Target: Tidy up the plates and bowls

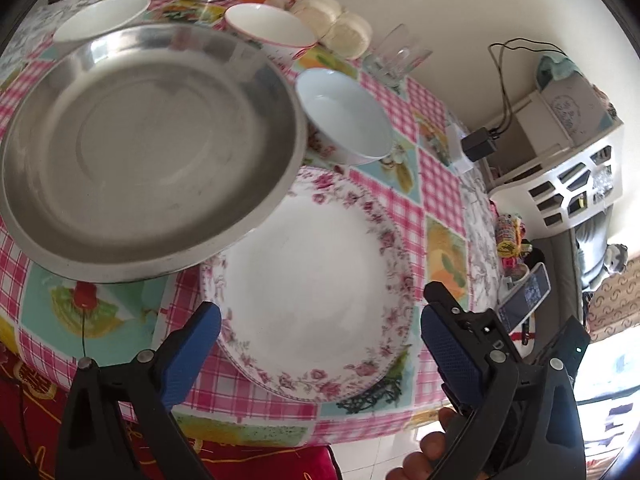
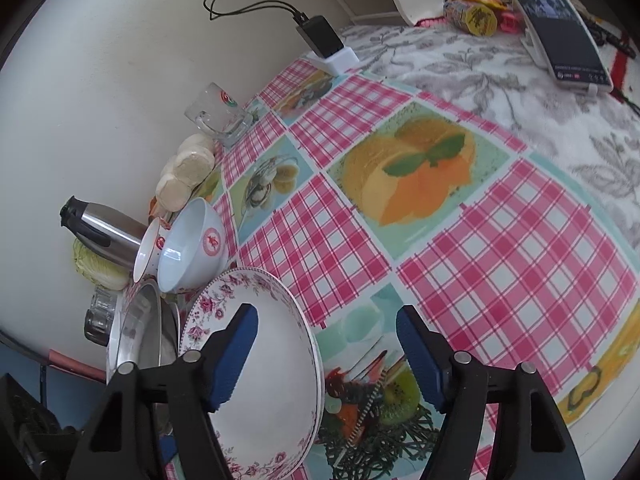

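A floral-rimmed white plate [image 1: 316,304] lies on the checked tablecloth, straight ahead of my open, empty left gripper [image 1: 320,328]. A large steel dish [image 1: 148,148] sits to its left and overlaps its rim. A pale blue bowl [image 1: 344,120] stands behind the plate, with a pink-rimmed bowl [image 1: 272,28] and a white bowl [image 1: 100,16] further back. In the right wrist view my right gripper [image 2: 326,350] is open and empty, its left finger over the floral plate [image 2: 264,364]. The blue bowl [image 2: 192,248] and the pink-rimmed bowl [image 2: 150,248] stand behind it.
A steel flask [image 2: 104,232], a glass mug [image 2: 218,116], round buns [image 2: 188,176] and a cabbage [image 2: 100,268] line the wall. A charger [image 2: 320,36] and a phone [image 2: 560,24] lie on the far grey cloth. A white basket [image 1: 572,184] stands beside the table.
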`<action>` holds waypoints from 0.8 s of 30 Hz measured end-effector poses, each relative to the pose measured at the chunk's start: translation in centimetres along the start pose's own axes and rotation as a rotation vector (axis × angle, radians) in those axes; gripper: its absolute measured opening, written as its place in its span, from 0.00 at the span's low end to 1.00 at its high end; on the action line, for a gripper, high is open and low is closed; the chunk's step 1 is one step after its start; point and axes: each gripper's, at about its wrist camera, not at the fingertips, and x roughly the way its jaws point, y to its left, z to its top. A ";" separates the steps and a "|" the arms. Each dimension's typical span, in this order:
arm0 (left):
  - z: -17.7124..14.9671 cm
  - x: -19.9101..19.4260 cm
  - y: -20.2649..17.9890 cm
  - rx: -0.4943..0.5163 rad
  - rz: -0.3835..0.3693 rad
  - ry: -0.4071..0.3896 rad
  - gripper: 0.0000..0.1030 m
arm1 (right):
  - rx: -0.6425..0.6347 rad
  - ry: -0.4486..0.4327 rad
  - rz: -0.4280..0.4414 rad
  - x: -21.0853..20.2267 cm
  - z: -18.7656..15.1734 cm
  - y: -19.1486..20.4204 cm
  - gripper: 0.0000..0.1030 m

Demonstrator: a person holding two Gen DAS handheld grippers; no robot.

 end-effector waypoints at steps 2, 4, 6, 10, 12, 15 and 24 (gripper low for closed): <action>0.2 0.5 0.7 -0.023 0.026 0.001 0.93 | -0.005 0.015 0.019 0.4 -0.1 0.0 0.64; 0.4 1.0 1.6 -0.051 0.039 0.011 0.90 | -0.012 0.028 0.035 0.8 -0.2 0.2 0.63; 0.5 1.5 2.4 -0.079 0.042 0.021 0.90 | -0.032 0.037 0.043 1.1 -0.4 0.6 0.60; 0.6 2.0 3.6 -0.115 0.054 0.020 0.89 | -0.057 0.052 0.051 1.8 -0.6 1.0 0.47; 0.5 2.3 4.1 -0.134 0.057 0.027 0.80 | -0.070 0.061 0.047 2.1 -0.8 1.3 0.43; 0.5 2.3 4.2 -0.127 0.065 0.014 0.69 | -0.097 0.063 0.034 2.4 -0.9 1.7 0.35; 0.8 2.5 4.8 -0.131 0.050 -0.033 0.44 | -0.109 0.083 0.032 3.4 -1.1 1.5 0.25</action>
